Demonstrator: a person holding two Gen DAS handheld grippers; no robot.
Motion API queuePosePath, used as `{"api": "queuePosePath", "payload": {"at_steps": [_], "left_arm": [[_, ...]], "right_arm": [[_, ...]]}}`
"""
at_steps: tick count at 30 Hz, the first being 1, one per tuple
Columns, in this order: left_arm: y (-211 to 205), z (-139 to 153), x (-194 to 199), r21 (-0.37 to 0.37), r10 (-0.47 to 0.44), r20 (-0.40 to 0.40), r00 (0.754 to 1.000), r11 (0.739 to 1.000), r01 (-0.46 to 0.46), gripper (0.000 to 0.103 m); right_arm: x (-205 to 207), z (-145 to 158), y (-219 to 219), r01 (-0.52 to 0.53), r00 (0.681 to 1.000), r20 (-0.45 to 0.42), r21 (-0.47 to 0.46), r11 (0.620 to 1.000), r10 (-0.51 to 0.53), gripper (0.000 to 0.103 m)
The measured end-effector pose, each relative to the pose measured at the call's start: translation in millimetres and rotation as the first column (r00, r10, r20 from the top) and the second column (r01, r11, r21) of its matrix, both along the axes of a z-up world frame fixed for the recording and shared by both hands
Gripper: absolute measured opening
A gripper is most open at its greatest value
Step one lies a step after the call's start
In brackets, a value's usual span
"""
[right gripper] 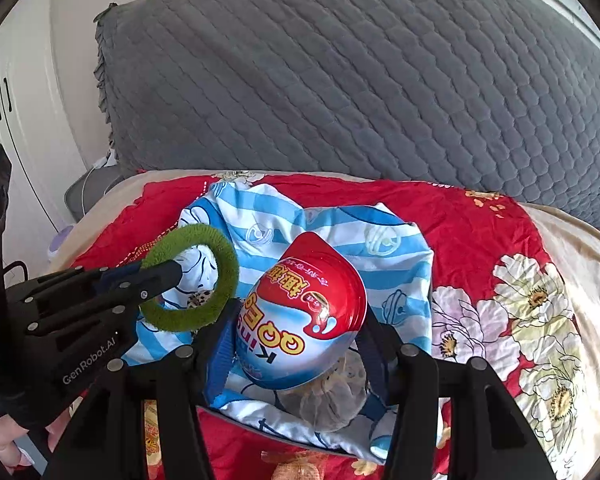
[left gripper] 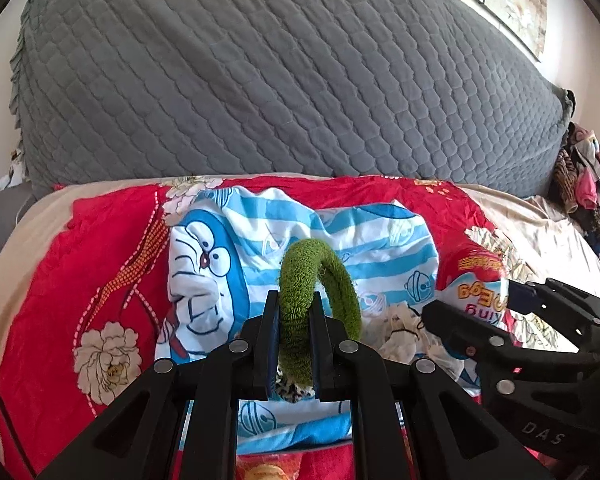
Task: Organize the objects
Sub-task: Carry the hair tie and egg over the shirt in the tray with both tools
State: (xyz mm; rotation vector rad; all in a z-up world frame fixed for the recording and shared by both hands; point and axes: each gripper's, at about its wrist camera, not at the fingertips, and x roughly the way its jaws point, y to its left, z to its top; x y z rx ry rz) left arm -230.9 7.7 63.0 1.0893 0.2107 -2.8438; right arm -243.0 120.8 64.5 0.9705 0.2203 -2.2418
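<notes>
L gripper point(left gripper: 294, 320) clamped on fuzzy green ring point(left gripper: 300, 280); R gripper point(right gripper: 300, 344) half-open, gripping red/blue/white egg point(right gripper: 304, 312).

Red floral quilt point(right gripper: 480, 220) on bed point(right gripper: 580, 240)

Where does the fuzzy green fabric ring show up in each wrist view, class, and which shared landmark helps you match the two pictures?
Left wrist view: fuzzy green fabric ring, low centre, edge-on, pinched in the left tongs.
Right wrist view: the ring, middle left, seen as an open loop beside the red and blue egg-shaped toy.
Shared landmark: the blue and white striped cartoon cloth beneath it.
</notes>
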Motion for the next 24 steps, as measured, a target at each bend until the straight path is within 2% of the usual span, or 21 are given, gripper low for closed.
{"api": "queuePosePath", "payload": {"at_steps": [11,24], "left_arm": [[-6.3,-8.5,-24.6,-0.044,-0.009,0.027,1.0,0.999,0.011,0.013],[-14.3,-35.4,-54.8,-0.004,-0.007,0.078,0.997,1.0,0.007,0.013]], "right_arm": [[-33.1,-22.5,-20.7,0.006,1.0,0.008,0.092,0.996,-0.007,0.055],[-62.7,-56.1,-44.6,-0.029,0.998,0.062,0.165,0.986,0.019,0.055]]}}
